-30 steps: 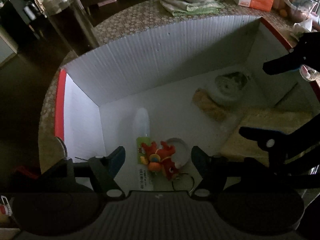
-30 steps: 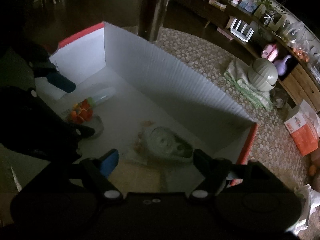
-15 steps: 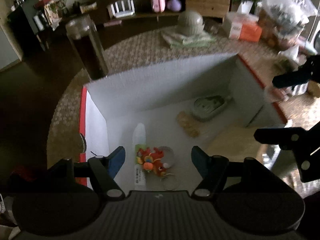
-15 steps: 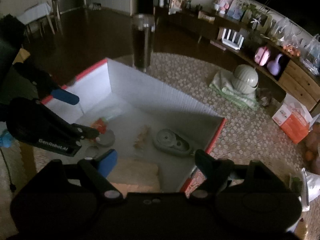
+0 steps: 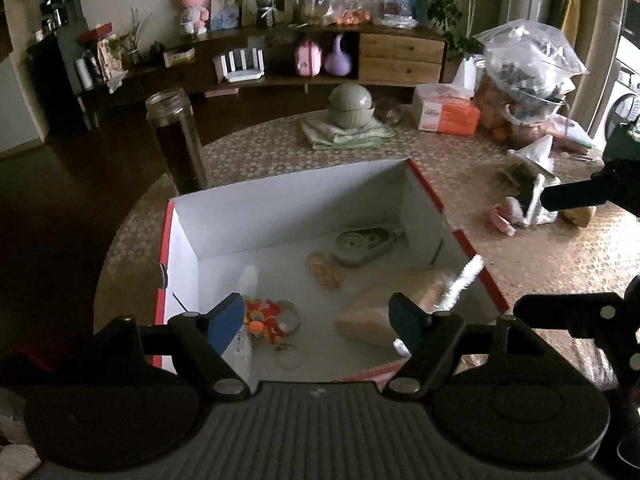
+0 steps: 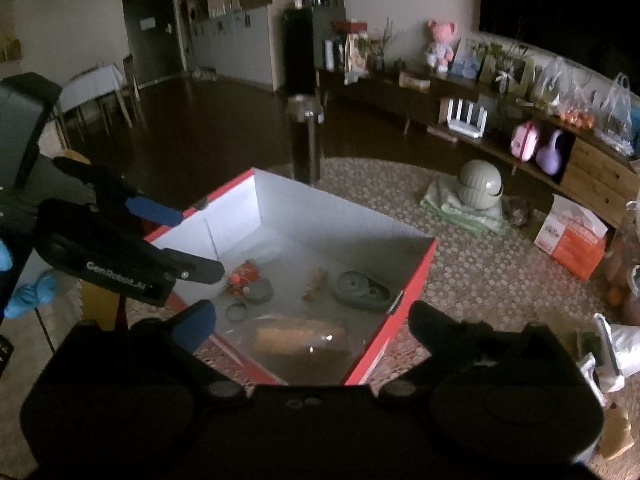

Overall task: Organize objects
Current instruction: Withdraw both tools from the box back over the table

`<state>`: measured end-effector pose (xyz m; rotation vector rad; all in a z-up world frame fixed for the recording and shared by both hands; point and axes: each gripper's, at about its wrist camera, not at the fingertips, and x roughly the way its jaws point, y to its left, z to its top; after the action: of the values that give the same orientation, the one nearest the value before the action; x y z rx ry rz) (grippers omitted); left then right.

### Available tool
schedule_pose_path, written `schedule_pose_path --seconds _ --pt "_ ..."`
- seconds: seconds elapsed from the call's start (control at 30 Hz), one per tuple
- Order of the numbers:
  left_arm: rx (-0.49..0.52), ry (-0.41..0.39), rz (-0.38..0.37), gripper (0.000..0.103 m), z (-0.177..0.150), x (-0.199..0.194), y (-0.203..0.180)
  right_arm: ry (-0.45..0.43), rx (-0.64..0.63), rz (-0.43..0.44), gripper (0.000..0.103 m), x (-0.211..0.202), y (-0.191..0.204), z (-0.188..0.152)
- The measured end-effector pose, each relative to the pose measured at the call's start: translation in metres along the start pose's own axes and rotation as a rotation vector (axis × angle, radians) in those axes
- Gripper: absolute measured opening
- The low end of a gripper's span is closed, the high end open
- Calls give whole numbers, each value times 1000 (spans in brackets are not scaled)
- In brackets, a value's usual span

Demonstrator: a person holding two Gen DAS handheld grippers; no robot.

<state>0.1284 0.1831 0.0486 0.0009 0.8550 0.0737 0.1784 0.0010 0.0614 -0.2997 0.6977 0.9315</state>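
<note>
The red-edged white cardboard box [image 5: 304, 208] sits open near the desk's [image 5: 540, 264] near edge, holding a grey-green oval case [image 5: 362, 242], a red-orange plush toy [image 5: 262, 318] and a bagged tan loaf [image 5: 384, 316]. Both the left gripper [image 5: 316, 316] and right gripper [image 6: 312, 322] hover above it, jaws spread, just opened wider, nothing between them.

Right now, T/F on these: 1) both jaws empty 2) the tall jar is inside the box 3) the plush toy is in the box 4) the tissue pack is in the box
1) True: left gripper and right gripper hold nothing.
2) False: the tall jar stands on the table behind the box.
3) True: the orange plush toy lies on the box floor.
4) False: the tissue pack sits on the table, apart from the box.
</note>
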Motion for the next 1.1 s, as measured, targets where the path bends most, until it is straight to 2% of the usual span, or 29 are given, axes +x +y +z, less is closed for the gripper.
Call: schedule_pose_path --seconds 0.13,0.37,0.5,0.57,0.7,0.8,0.97,1.1 --pt "3 -23 -7 82 -9 -10 -13 -55 6 -4 103 -20 0 -14" --pt "-17 -53 -37 83 -22 -25 -34 -82 52 -17 103 -47 -10 -38" --pt "-26 -68 -62 84 -28 -27 -48 -96 73 -56 103 -61 -16 -56" --pt "-26 -80 -69 90 -31 -27 -56 -95 91 -60 103 -67 -22 -65" --pt "-20 -112 -72 103 -35 -24 -75 -116 84 -121 103 -77 -31 -87" --pt "-26 -124 -98 103 -36 -20 -89 -107 102 -172 103 -83 -45 -102" --pt "-31 -120 -133 103 -34 -8 -114 -131 207 -255 103 -100 -73 -131" --pt "-9 -118 -157 103 -32 3 -139 -99 254 -270 103 -110 -92 -153"
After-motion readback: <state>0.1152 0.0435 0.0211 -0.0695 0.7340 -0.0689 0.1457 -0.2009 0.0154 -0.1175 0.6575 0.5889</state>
